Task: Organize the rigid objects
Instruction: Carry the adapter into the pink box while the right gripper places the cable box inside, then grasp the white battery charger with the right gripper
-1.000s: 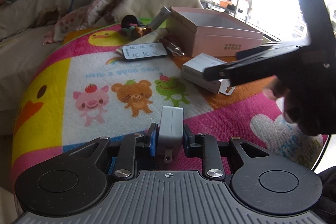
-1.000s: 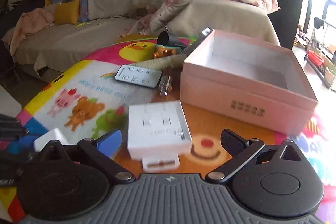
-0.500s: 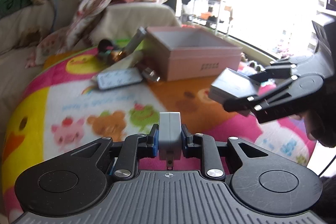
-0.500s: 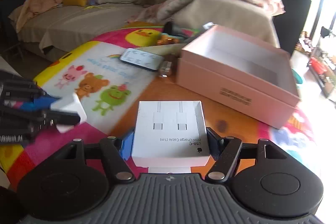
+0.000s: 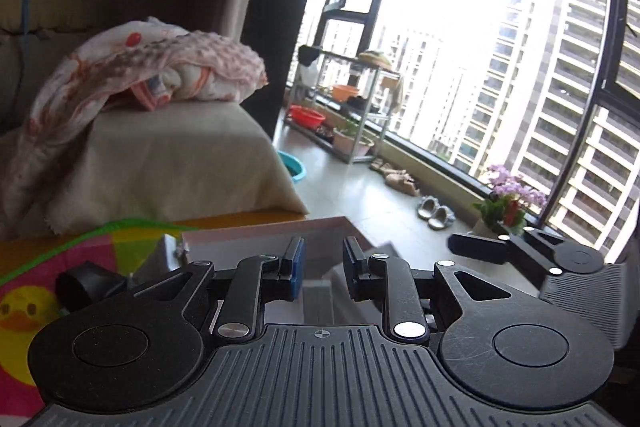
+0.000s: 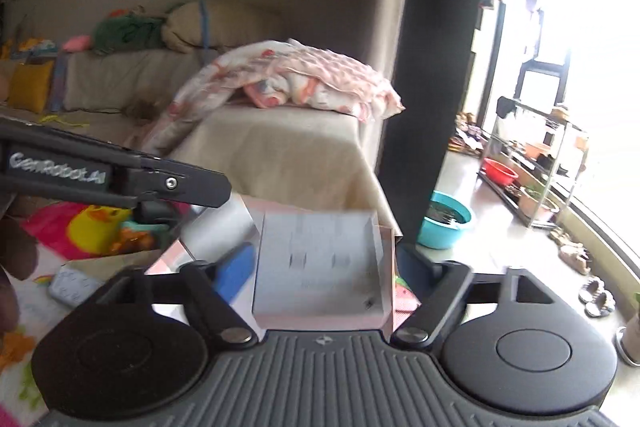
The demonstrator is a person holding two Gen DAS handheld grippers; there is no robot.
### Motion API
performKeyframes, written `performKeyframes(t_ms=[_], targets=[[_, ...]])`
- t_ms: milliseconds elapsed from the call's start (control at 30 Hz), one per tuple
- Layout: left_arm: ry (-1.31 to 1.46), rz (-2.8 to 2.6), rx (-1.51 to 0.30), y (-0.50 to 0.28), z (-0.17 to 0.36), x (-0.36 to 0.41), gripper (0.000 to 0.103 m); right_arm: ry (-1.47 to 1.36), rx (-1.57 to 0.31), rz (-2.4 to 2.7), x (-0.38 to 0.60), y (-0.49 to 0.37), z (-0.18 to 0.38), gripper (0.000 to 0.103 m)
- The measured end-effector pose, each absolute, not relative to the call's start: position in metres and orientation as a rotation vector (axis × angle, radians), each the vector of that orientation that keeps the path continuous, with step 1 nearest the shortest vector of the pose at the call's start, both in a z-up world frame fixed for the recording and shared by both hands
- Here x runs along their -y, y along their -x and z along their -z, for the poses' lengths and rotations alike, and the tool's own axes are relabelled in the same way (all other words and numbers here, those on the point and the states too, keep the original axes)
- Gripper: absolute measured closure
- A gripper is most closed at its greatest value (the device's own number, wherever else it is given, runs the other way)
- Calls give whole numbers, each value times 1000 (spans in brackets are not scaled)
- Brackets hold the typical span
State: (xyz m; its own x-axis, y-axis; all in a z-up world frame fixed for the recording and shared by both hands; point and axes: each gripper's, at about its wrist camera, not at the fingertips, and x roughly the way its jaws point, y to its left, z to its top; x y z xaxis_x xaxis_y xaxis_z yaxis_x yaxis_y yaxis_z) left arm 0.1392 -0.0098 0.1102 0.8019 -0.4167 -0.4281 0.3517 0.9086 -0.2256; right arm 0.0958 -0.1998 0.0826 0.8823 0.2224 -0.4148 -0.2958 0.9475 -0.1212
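Note:
My left gripper point(image 5: 322, 259) hovers over the open pink box point(image 5: 240, 231), jaws only a charger's width apart. The white charger point(image 5: 318, 303) between its pads shows faintly against the box's pale inside. From the right wrist, the left gripper point(image 6: 216, 187) reaches in from the left above the pink box point(image 6: 320, 323). The white cable box point(image 6: 320, 259), blurred, sits between the fingers of my right gripper point(image 6: 324, 255) over the pink box. Those jaws are opening and a gap shows beside each pad. The right gripper point(image 5: 456, 243) juts in at the right of the left wrist view.
A cartoon play mat point(image 6: 52, 227) covers the table. A black round object point(image 5: 80, 287) and a remote point(image 6: 72, 285) lie left of the pink box. A covered couch with a blanket point(image 5: 180, 163) stands behind. A teal basin point(image 6: 444, 223) is on the floor. A hand point(image 6: 12, 247) shows at the left edge.
Both grippers rose and swung from the mat to above the pink box. The right jaws took hold of the white cable box, then widened off it. The left still carries the charger.

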Motion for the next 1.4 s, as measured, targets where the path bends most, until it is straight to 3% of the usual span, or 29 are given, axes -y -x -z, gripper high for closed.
performKeyframes(t_ms=[433, 733, 933, 1133, 1200, 1333, 1400], targets=[[344, 77, -582, -81, -29, -126, 78, 76, -598, -335, 208, -7, -8, 14], [324, 68, -552, -49, -22, -124, 78, 166, -579, -399, 171, 8, -12, 15], [340, 109, -513, -21, -13, -118, 78, 228, -525, -485, 134, -45, -73, 15], [465, 159, -439, -11, -1, -135, 78, 179, -709, -493, 66, -173, -109, 15], [488, 162, -448, -13, 1, -137, 78, 253, -733, -438, 36, -209, -105, 19], [487, 166, -427, -10, -1, -138, 78, 399, -790, -328, -6, -263, -88, 50], [480, 169, -422, -10, -2, -136, 78, 433, -804, -293, -15, -280, -80, 57]])
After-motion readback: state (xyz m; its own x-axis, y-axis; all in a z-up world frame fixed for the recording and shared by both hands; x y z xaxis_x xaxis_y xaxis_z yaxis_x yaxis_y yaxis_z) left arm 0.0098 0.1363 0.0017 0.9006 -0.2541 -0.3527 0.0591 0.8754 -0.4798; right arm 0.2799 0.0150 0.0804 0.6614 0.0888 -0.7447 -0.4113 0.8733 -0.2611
